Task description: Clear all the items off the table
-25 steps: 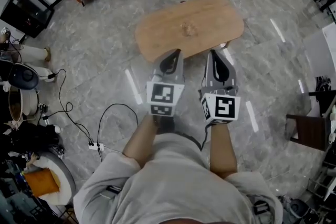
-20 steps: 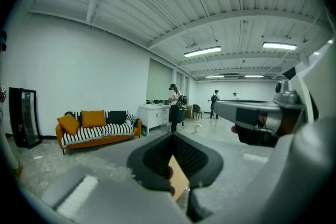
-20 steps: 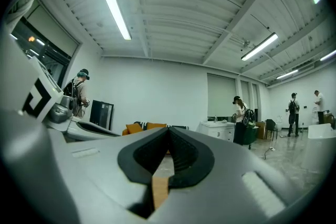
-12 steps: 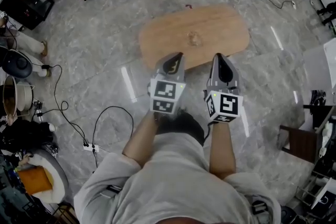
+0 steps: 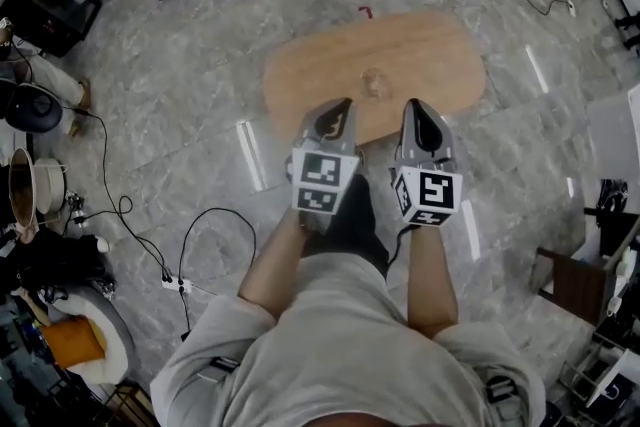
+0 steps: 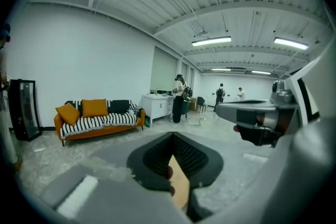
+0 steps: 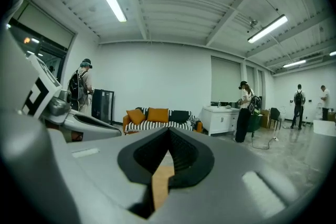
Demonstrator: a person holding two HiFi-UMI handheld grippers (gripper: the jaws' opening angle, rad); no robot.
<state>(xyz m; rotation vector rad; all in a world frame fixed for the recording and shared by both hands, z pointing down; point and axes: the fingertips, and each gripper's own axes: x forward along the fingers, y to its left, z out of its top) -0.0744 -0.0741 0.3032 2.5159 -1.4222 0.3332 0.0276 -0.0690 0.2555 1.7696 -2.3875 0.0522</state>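
One small clear item (image 5: 375,83) sits centre of the tabletop (image 5: 450,55), untouched. Left claw (image 5: 342,105) and right claw (image 5: 414,105) both closed, empty, now over the near edge; person's stepped closer. Approach only; claws must open first.

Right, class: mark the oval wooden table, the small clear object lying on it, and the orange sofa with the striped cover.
oval wooden table (image 5: 440,55), head view, bare top right of centre.
small clear object (image 5: 375,83), head view, its middle.
orange sofa (image 6: 100,122), left gripper view, striped seat.
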